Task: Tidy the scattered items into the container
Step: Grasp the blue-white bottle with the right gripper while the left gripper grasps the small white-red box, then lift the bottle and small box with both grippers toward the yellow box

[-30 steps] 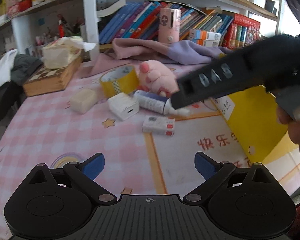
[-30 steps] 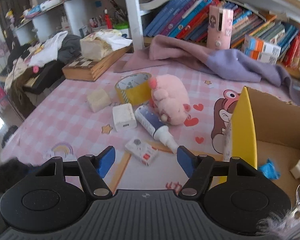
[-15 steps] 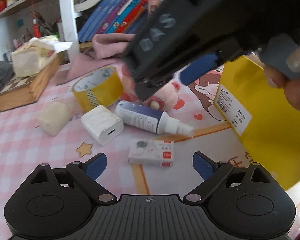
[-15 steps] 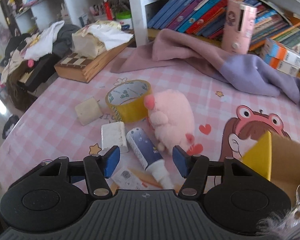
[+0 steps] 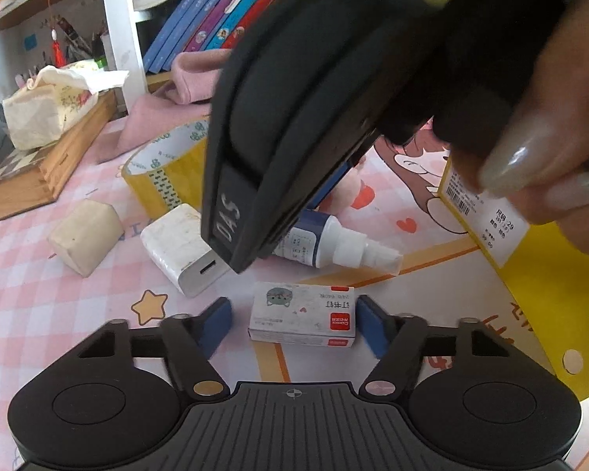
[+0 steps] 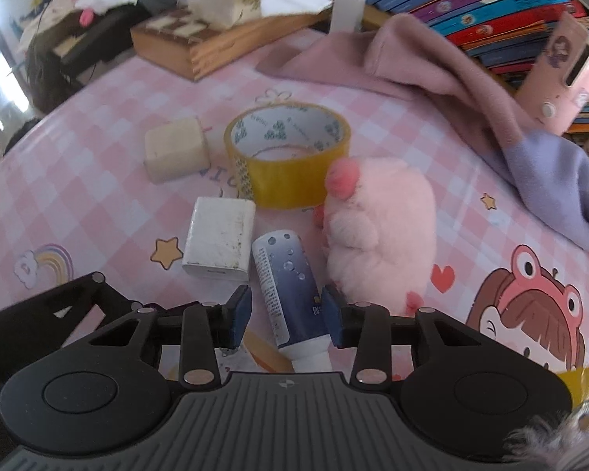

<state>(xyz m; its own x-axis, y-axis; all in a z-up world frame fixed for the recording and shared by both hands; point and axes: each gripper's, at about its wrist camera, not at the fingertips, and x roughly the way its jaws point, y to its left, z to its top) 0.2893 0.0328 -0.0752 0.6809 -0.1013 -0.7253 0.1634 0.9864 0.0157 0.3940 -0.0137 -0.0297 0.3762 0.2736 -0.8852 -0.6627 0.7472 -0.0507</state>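
Left claw straddles the staple box, jaws wide; just behind the box, right claw brackets the spray bottle, not yet gripping.

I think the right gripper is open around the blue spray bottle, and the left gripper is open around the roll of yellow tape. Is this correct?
Only the second part is wrong. In the left wrist view the left gripper is open around the small staples box, not the tape. The right gripper does straddle the blue spray bottle.
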